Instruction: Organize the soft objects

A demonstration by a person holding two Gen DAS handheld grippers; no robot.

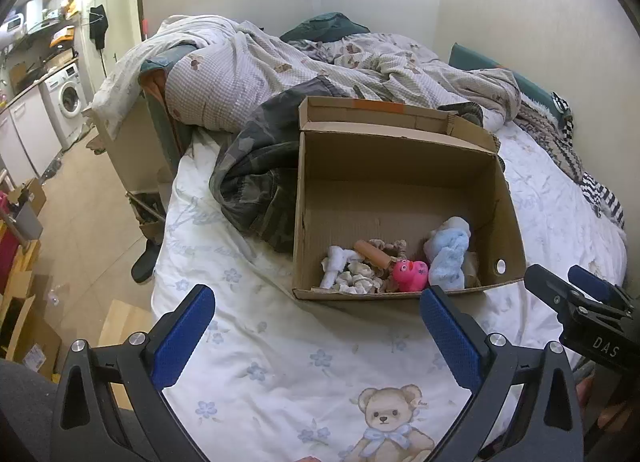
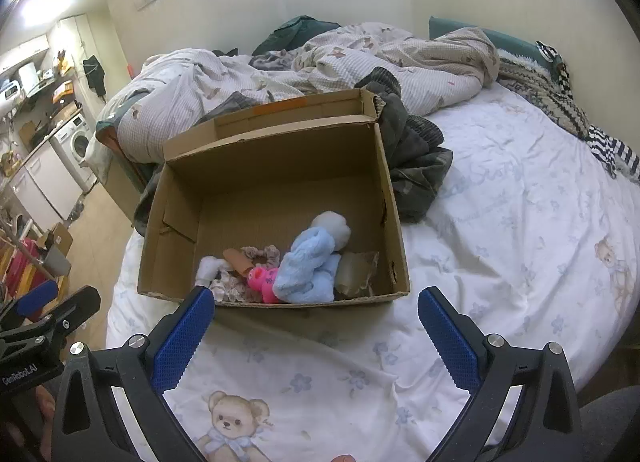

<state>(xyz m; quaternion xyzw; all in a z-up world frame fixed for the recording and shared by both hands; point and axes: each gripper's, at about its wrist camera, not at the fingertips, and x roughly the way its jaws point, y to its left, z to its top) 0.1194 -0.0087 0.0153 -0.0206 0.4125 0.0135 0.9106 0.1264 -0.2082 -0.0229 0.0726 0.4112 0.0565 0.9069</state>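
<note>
Both the left gripper (image 1: 316, 316) and right gripper (image 2: 316, 318) have jaws spread wide, empty. Ahead of the jaws, the cardboard box (image 1: 404, 153) already contains the soft objects (image 2: 308, 270); none visibly remain outside on the bed (image 1: 280, 346).

I see a matt corrugated cardboard box (image 2: 276, 165) on a soft printed cotton sheet (image 2: 500, 221). Inside it, a fluffy blue cloth (image 2: 308, 270) and a glossy pink rubber duck (image 1: 410, 276).
</note>
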